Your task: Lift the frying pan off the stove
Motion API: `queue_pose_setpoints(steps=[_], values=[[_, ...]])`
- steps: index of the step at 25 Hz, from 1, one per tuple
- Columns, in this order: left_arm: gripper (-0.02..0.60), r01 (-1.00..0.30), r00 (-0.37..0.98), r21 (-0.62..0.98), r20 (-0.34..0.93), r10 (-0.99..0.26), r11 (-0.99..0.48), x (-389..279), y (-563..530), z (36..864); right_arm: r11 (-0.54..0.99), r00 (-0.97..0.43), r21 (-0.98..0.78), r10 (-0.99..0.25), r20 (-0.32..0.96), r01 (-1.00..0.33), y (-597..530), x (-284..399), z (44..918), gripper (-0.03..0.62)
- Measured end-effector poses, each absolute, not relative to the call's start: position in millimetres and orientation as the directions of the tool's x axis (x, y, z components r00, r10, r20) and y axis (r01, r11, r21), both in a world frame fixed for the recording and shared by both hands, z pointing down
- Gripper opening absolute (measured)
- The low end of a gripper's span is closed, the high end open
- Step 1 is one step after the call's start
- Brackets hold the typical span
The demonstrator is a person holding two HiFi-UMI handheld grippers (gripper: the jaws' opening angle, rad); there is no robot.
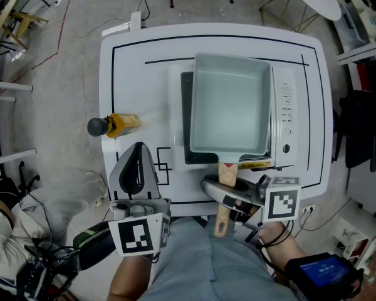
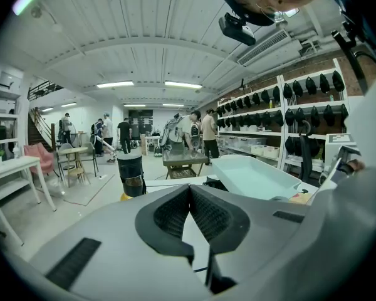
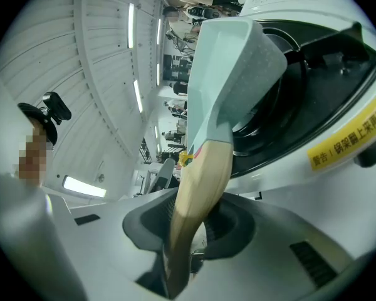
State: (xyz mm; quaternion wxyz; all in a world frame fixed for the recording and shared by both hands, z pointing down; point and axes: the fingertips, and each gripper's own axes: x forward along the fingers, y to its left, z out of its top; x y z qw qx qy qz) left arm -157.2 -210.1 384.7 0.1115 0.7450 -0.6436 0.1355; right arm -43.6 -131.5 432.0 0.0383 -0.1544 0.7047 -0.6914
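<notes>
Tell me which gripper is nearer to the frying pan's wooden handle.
Right. The right gripper is clamped on the wooden handle, just short of the frying pan. The left gripper sits apart, off to the handle's left, jaws together and holding nothing.

Wore pale grey-blue clothing [image 1: 194, 262] at bottom centre, plus a black wrist unit with blue-lit screen [image 1: 323, 271] lower right. Showed light-grey shells and black ribbed pads on left gripper [image 1: 138, 149] and right gripper [image 1: 218, 190], and white cubes [image 1: 281, 202] bearing black square markers.
</notes>
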Motion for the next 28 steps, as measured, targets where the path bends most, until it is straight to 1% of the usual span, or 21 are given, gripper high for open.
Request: queue_pose_setpoints(steps=[3, 12, 28], values=[[0.017, -0.989, 0.134, -0.009, 0.344, -0.929, -0.146, -157.4, -210.4, 385.2, -0.016, -0.948, -0.985, -0.269, 0.172, -0.174, -129.9, -43.3, 436.5, 0.107], [0.017, -0.989, 0.133, -0.011, 0.347, -0.928, -0.145, -157.7, -209.7, 384.9, -0.053, -0.943, -0.98, -0.266, 0.201, -0.194, -127.5, -43.0, 444.6, 0.078], [0.017, -0.99, 0.128, -0.011, 0.342, -0.931, -0.14, -158.4, -207.2, 383.3, -0.07, -0.942, -0.978, -0.265, 0.206, -0.195, -127.0, -43.3, 447.1, 0.071]])
